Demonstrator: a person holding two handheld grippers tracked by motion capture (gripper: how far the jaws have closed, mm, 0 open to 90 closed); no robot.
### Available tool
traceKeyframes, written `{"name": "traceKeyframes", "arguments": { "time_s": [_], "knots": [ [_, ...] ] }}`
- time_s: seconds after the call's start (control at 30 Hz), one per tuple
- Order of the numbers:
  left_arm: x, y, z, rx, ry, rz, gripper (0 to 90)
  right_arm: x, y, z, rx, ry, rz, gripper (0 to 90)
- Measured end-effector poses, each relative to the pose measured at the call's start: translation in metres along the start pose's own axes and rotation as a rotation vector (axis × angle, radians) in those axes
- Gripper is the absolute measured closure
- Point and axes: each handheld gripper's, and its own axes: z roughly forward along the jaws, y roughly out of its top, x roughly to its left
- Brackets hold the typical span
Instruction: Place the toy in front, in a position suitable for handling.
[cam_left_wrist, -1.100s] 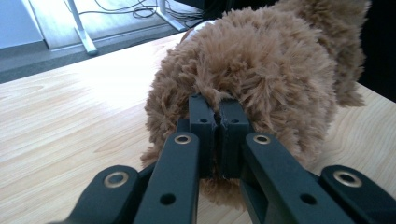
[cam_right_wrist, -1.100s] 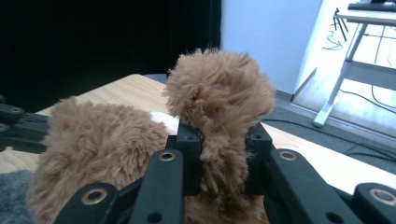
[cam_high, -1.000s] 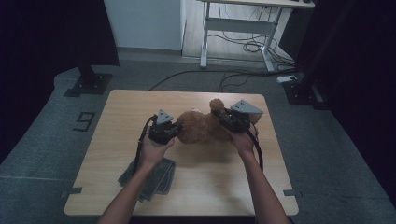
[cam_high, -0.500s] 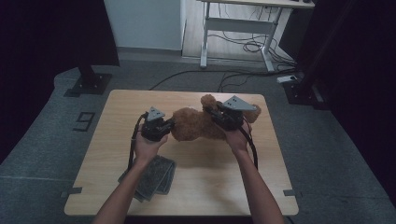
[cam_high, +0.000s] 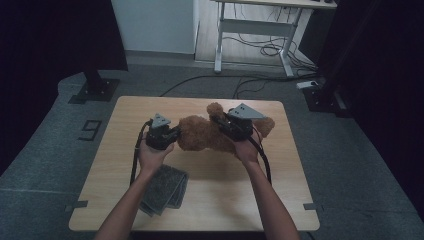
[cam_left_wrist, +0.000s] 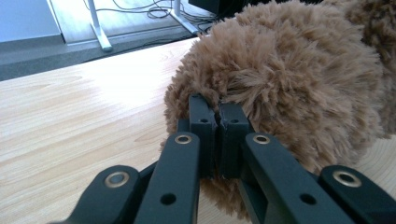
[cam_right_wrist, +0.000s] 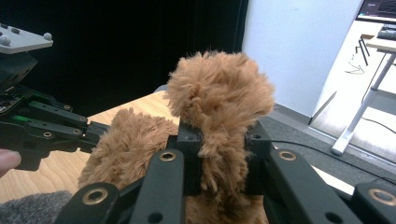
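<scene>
A brown plush toy (cam_high: 207, 134) lies near the middle of a wooden table (cam_high: 210, 200), held at both ends. The left gripper (cam_high: 172, 136), at the toy's nine o'clock, is clenched on a tuft of fur; the right gripper (cam_high: 225, 125), at its two o'clock, clamps a fuzzy limb. A grey cloth (cam_high: 165, 190) lies at the toy's seven o'clock.

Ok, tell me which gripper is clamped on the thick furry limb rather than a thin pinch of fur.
The right gripper: a thick limb of the plush toy fills its jaws. The left gripper pinches only a fur tuft.
</scene>
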Motion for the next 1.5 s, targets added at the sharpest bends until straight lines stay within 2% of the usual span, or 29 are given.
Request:
{"name": "traceKeyframes", "arguments": {
  "time_s": [0.17,0.2,0.27,0.4,0.43,0.53,0.73,0.77,0.87,0.93,0.97,1.0,1.03,1.07,1.1,1.23,1.33,1.37,1.5],
  "knots": [
    [0.007,-0.006,0.009,0.028,0.010,-0.007,86.5,0.002,-0.006,0.007,0.007,0.002,0.010,74.7],
    [0.013,-0.010,0.017,0.051,0.018,-0.016,86.4,0.003,-0.012,0.015,0.035,-0.001,-0.003,74.7],
    [0.019,-0.013,0.023,0.070,0.028,-0.030,86.4,0.002,-0.019,0.023,0.062,-0.005,0.000,74.6],
    [0.030,-0.024,0.033,0.097,0.049,-0.051,86.2,-0.003,-0.042,0.042,0.091,0.017,0.064,74.5],
    [0.030,-0.024,0.033,0.097,0.049,-0.051,86.2,-0.003,-0.042,0.042,0.091,0.017,0.064,74.5],
    [0.036,-0.032,0.038,0.124,0.053,-0.057,86.0,-0.002,-0.060,0.052,0.120,0.041,0.085,74.3],
    [0.039,-0.035,0.044,0.133,0.061,-0.066,85.4,-0.002,-0.067,0.054,0.119,0.052,0.105,73.5],
    [0.039,-0.035,0.044,0.141,0.059,-0.069,84.8,-0.003,-0.069,0.053,0.122,0.060,0.121,72.9],
    [0.040,-0.036,0.038,0.139,0.068,-0.073,79.9,-0.004,-0.075,0.052,0.121,0.073,0.140,72.3],
    [0.041,-0.037,0.033,0.132,0.072,-0.079,71.3,-0.004,-0.077,0.051,0.119,0.079,0.149,71.9],
    [0.042,-0.038,0.029,0.129,0.072,-0.092,71.3,-0.004,-0.080,0.051,0.120,0.083,0.158,71.5],
    [0.043,-0.039,0.024,0.137,0.071,-0.096,64.7,-0.004,-0.082,0.050,0.119,0.089,0.165,70.9],
    [0.043,-0.043,0.015,0.160,0.076,-0.094,51.4,-0.003,-0.085,0.048,0.114,0.098,0.174,69.9],
    [0.043,-0.043,0.015,0.160,0.076,-0.094,48.4,-0.003,-0.085,0.048,0.114,0.098,0.174,69.9],
    [0.041,-0.050,0.005,0.166,0.081,-0.092,44.7,0.000,-0.088,0.045,0.116,0.104,0.170,69.5],
    [0.037,-0.060,-0.008,0.193,0.069,-0.089,36.5,0.002,-0.091,0.041,0.110,0.117,0.165,69.4],
    [0.028,-0.071,-0.020,0.212,0.068,-0.067,34.0,0.001,-0.094,0.037,0.106,0.130,0.172,69.4],
    [0.021,-0.079,-0.027,0.218,0.073,-0.032,31.7,0.001,-0.096,0.032,0.099,0.142,0.178,69.4],
    [0.016,-0.089,-0.035,0.224,0.077,-0.028,29.5,0.002,-0.098,0.026,0.098,0.153,0.173,69.3]
  ]
}}
